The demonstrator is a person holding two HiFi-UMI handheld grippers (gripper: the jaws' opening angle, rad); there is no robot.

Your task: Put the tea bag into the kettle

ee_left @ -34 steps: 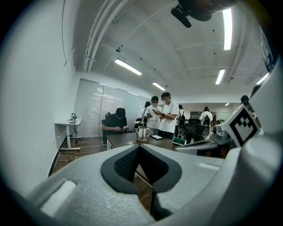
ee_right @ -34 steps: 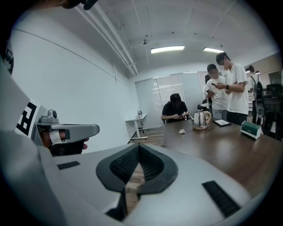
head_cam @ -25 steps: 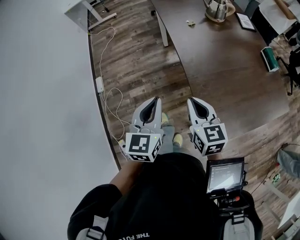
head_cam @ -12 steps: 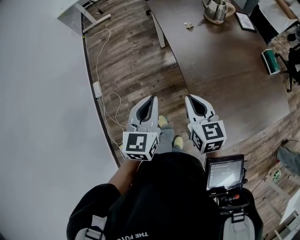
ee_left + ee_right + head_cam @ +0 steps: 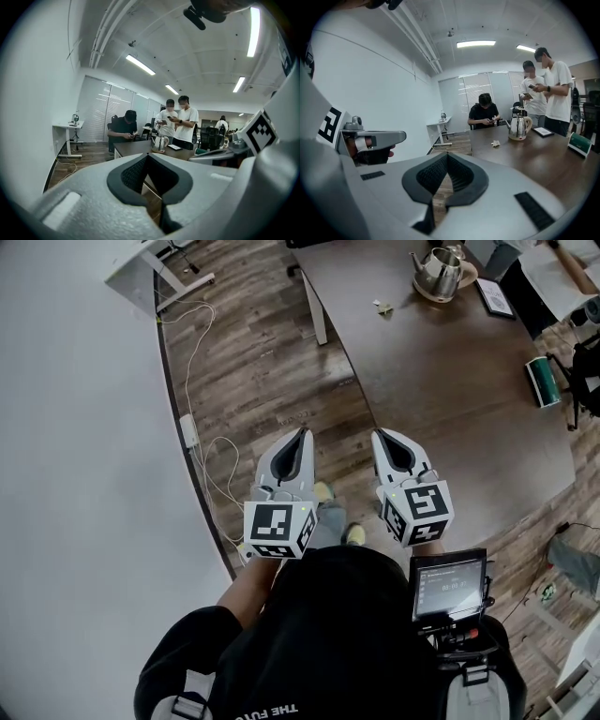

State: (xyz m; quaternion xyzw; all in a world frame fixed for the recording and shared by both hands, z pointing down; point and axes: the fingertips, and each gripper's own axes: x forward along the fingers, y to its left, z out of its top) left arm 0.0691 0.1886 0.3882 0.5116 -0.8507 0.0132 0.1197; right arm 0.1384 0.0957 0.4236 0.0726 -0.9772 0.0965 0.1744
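Note:
A steel kettle (image 5: 436,270) stands on a round trivet at the far end of the dark brown table (image 5: 450,418). A small tea bag (image 5: 382,307) lies on the tabletop just left of it. My left gripper (image 5: 301,435) and right gripper (image 5: 382,438) are held side by side over the wood floor, short of the table's near edge and far from both things. Both are shut with nothing between the jaws. The right gripper view shows the kettle (image 5: 518,127) and tea bag (image 5: 495,143) ahead; the left gripper view shows the kettle (image 5: 160,143).
A green box (image 5: 542,382) and a black-framed tablet (image 5: 494,296) lie on the table's right side. A white cable (image 5: 192,381) with an adapter trails along the wall at left. One person sits at the table's far end (image 5: 485,115) and two stand by it (image 5: 546,89).
The head view has shifted a little, so the kettle and tea bag sit slightly lower in the frame. Both grippers keep the same pose and stay shut.

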